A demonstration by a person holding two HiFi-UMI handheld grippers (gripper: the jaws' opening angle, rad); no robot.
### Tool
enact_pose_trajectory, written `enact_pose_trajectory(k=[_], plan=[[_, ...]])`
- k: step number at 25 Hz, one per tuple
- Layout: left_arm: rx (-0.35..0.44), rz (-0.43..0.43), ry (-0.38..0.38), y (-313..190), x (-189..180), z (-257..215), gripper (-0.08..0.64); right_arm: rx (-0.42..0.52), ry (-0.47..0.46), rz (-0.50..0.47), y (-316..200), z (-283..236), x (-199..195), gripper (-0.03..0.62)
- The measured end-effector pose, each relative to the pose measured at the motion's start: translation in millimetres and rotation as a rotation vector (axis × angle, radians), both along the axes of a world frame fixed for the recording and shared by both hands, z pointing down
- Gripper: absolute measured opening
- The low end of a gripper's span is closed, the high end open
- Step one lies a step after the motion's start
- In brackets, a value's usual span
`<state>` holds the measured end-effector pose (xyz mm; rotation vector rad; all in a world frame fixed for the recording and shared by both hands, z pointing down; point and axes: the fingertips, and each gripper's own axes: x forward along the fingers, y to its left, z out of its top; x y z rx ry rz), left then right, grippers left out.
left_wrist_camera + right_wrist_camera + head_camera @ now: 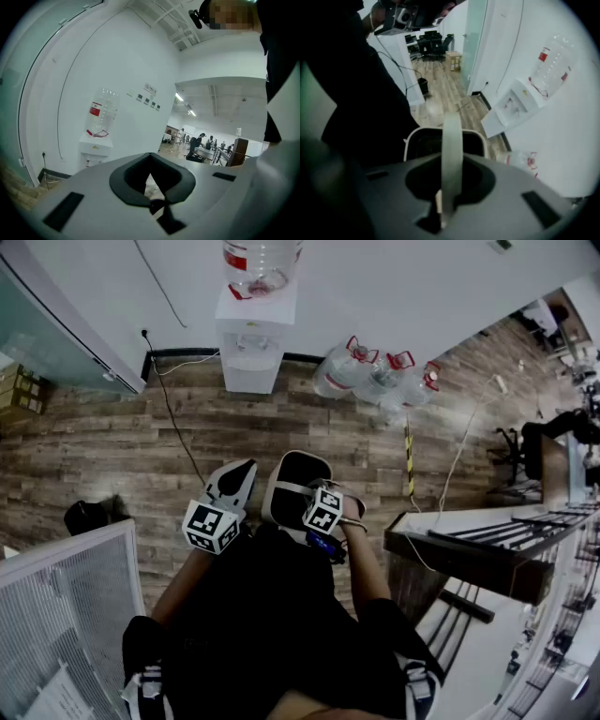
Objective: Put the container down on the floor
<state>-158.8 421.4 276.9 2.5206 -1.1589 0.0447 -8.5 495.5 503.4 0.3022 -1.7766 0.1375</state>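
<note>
One hold only: hangs the white container (292,486) above the wooden floor (281,427) by its thin band handle (452,150), clenched in the right gripper (443,211), left gripper (157,204) closed on nothing; seems light, stiff, prone to swing.

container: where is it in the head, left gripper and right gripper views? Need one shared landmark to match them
Head view: container at centre, under the right hand-held gripper, wood floor around it.
Left gripper view: not in it.
Right gripper view: container low centre, its handle running up between the closed jaws.
Shared landmark: water dispenser against the white wall, in all three.
</note>
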Motion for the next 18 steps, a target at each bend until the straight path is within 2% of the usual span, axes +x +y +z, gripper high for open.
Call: enact_pose_trajectory(k=[18], plan=[[0.006, -0.024, -0.022, -5, 14, 2, 0.031, -0.018, -0.040, 0.008, -3, 3, 7, 0.058]])
